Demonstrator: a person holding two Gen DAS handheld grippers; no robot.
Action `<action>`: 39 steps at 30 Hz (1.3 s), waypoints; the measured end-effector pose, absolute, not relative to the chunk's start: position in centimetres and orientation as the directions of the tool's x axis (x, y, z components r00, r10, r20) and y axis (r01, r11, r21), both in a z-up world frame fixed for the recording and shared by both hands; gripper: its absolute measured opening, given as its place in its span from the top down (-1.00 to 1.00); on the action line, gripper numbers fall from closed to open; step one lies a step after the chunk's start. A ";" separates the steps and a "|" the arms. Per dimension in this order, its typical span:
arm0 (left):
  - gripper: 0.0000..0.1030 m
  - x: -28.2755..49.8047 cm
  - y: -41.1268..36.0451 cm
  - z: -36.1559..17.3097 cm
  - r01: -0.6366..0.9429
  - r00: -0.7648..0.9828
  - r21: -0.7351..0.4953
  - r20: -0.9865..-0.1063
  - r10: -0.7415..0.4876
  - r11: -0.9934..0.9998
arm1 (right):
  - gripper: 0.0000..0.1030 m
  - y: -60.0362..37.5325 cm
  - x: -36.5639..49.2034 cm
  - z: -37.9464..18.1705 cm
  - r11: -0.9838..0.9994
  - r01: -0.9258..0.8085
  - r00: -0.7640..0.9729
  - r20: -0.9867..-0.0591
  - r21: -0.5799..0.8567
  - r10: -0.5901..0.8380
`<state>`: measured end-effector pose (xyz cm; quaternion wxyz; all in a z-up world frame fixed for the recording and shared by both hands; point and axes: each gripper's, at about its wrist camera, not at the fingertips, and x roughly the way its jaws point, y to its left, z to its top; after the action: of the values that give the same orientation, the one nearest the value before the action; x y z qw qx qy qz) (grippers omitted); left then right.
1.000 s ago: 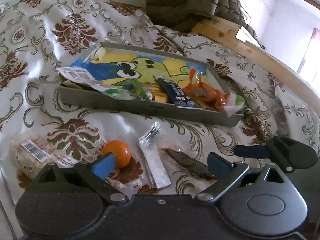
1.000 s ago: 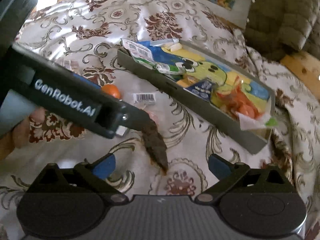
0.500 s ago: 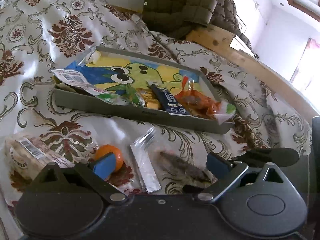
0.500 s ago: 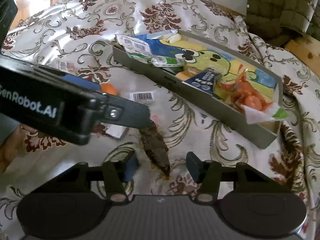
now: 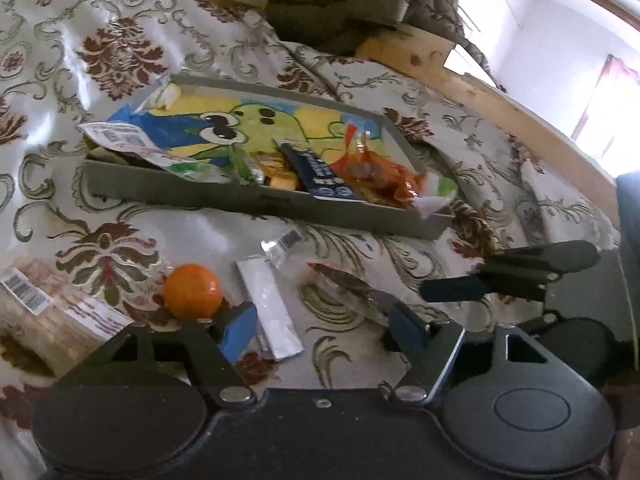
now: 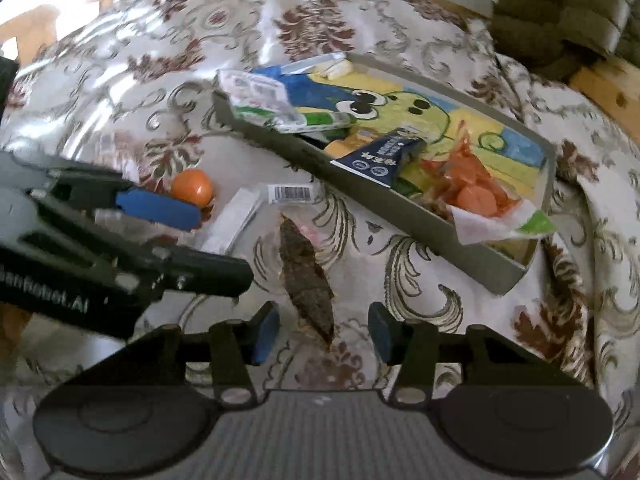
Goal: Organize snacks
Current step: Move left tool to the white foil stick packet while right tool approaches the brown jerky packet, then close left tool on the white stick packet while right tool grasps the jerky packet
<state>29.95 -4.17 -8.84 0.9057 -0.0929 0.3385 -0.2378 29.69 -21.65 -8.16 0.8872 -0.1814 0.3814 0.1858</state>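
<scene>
Down along my left gripper (image 5: pixel 320 332), the jaws are closing with gaps still showing: a silver sachet (image 5: pixel 269 306) lies between the pads, nearer the left one, and neither pad presses it. An orange (image 5: pixel 193 291) sits just beside that left finger, and a barcoded packet (image 5: pixel 52 312) fills the tablecloth's (image 5: pixel 120 52) near-left part. A dark brown snack strip (image 5: pixel 352 289) runs toward my right finger. Beyond it lies a bare band of cloth, then the near wall of the grey tray (image 5: pixel 256 202), which holds a navy packet (image 5: pixel 320 172) and an orange bag (image 5: pixel 376 176) at its right end. My right gripper's (image 5: pixel 460 290) finger reaches in from the right edge, close to the strip.

Through the right wrist view, my right gripper (image 6: pixel 322 332) has its jaws closing, the brown snack strip (image 6: pixel 306 280) standing between the pads with a gap on each side, so nothing is gripped. My left gripper (image 6: pixel 192 240) crowds the left side, its fingers near the orange (image 6: pixel 192 188) and the silver sachet (image 6: pixel 236 220). Open cloth lies to the right of the strip up to the tray's (image 6: pixel 400 204) near wall and corner.
</scene>
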 end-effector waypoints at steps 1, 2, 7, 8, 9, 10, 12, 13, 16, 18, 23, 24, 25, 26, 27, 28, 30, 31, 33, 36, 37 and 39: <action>-0.39 30.1 -4.1 -8.9 0.358 0.664 -0.320 -0.573 -0.480 0.877 | -0.02 -21.7 29.6 -8.2 0.858 -0.474 0.642 -0.745 -0.201 0.180; -0.36 30.3 -4.1 -8.9 0.348 0.668 -0.312 -0.579 -0.467 0.884 | -0.02 -21.8 29.6 -8.2 0.852 -0.478 0.643 -0.745 -0.212 0.175; -0.28 31.1 -5.2 -9.3 0.317 0.663 -0.244 -0.634 -0.398 0.917 | -0.02 -21.9 29.7 -8.3 0.861 -0.471 0.642 -0.745 -0.194 0.183; -0.25 31.2 -5.5 -9.4 0.318 0.663 -0.222 -0.643 -0.384 0.922 | -0.02 -21.7 29.7 -8.4 0.856 -0.475 0.644 -0.743 -0.202 0.182; -0.23 31.3 -5.8 -9.6 0.321 0.660 -0.192 -0.656 -0.365 0.927 | -0.02 -21.5 29.7 -8.5 0.852 -0.479 0.647 -0.741 -0.212 0.179; -0.21 31.4 -6.1 -9.7 0.324 0.658 -0.165 -0.668 -0.347 0.932 | -0.02 -21.3 29.6 -8.6 0.849 -0.481 0.651 -0.738 -0.221 0.176; -0.16 31.6 -6.5 -9.8 0.332 0.655 -0.121 -0.684 -0.321 0.935 | -0.05 -20.9 29.6 -9.0 0.844 -0.484 0.656 -0.734 -0.233 0.173; -0.16 31.7 -6.6 -9.9 0.338 0.651 -0.113 -0.689 -0.319 0.934 | -0.06 -20.8 29.6 -9.1 0.844 -0.480 0.663 -0.729 -0.240 0.170; -0.18 32.0 -6.9 -9.9 0.381 0.629 -0.079 -0.708 -0.321 0.921 | -0.27 -20.2 29.5 -9.4 0.833 -0.471 0.692 -0.708 -0.290 0.144; -0.17 32.3 -6.7 -9.9 0.389 0.620 -0.088 -0.711 -0.332 0.917 | -0.32 -19.8 29.1 -9.5 0.813 -0.475 0.717 -0.684 -0.336 0.135; 0.10 32.5 -6.2 -9.8 0.375 0.621 -0.106 -0.709 -0.334 0.921 | -0.30 -19.8 29.3 -9.8 0.817 -0.482 0.711 -0.686 -0.315 0.155; 0.14 32.6 -6.1 -9.8 0.370 0.620 -0.111 -0.710 -0.334 0.922 | -0.25 -19.8 29.4 -9.9 0.819 -0.484 0.708 -0.688 -0.308 0.159; 0.23 32.7 -6.0 -9.7 0.365 0.620 -0.116 -0.710 -0.334 0.924 | -0.19 -19.9 29.4 -9.9 0.818 -0.488 0.704 -0.691 -0.303 0.164; 0.32 32.7 -5.9 -9.7 0.359 0.620 -0.124 -0.710 -0.336 0.925 | -0.04 -19.8 29.3 -9.9 0.816 -0.495 0.700 -0.694 -0.299 0.171; 0.37 32.8 -5.8 -9.7 0.354 0.618 -0.131 -0.711 -0.337 0.926 | 0.09 -19.7 29.2 -9.8 0.810 -0.502 0.699 -0.694 -0.302 0.175; 0.38 32.8 -5.8 -9.6 0.352 0.617 -0.134 -0.711 -0.337 0.927 | 0.10 -19.5 29.0 -9.8 0.804 -0.508 0.699 -0.693 -0.309 0.176; 0.42 32.8 -5.8 -9.6 0.351 0.616 -0.135 -0.712 -0.337 0.926 | 0.12 -19.3 28.7 -9.8 0.795 -0.510 0.705 -0.689 -0.328 0.168; 0.43 32.7 -5.9 -9.6 0.353 0.615 -0.132 -0.713 -0.336 0.926 | 0.12 -19.3 28.8 -9.9 0.796 -0.510 0.703 -0.691 -0.325 0.168; 0.45 32.6 -5.9 -9.5 0.354 0.612 -0.131 -0.716 -0.336 0.926 | 0.14 -19.3 28.9 -9.8 0.803 -0.507 0.698 -0.695 -0.312 0.170; 0.47 32.5 -5.6 -9.4 0.341 0.603 -0.159 -0.719 -0.345 0.927 | 0.15 -19.5 29.1 -9.7 0.816 -0.501 0.692 -0.700 -0.290 0.175; 0.47 32.4 -5.5 -9.3 0.335 0.600 -0.169 -0.720 -0.348 0.927 | 0.15 -19.6 29.1 -9.6 0.819 -0.498 0.691 -0.701 -0.286 0.176; 0.48 32.3 -5.2 -9.2 0.319 0.590 -0.196 -0.724 -0.356 0.927 | 0.10 -19.7 29.0 -9.6 0.824 -0.493 0.692 -0.699 -0.279 0.177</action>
<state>32.31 -5.24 -9.20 0.8914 -0.0227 0.4112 -0.1895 29.04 -19.67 -9.60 0.8908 -0.2295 0.3440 0.1882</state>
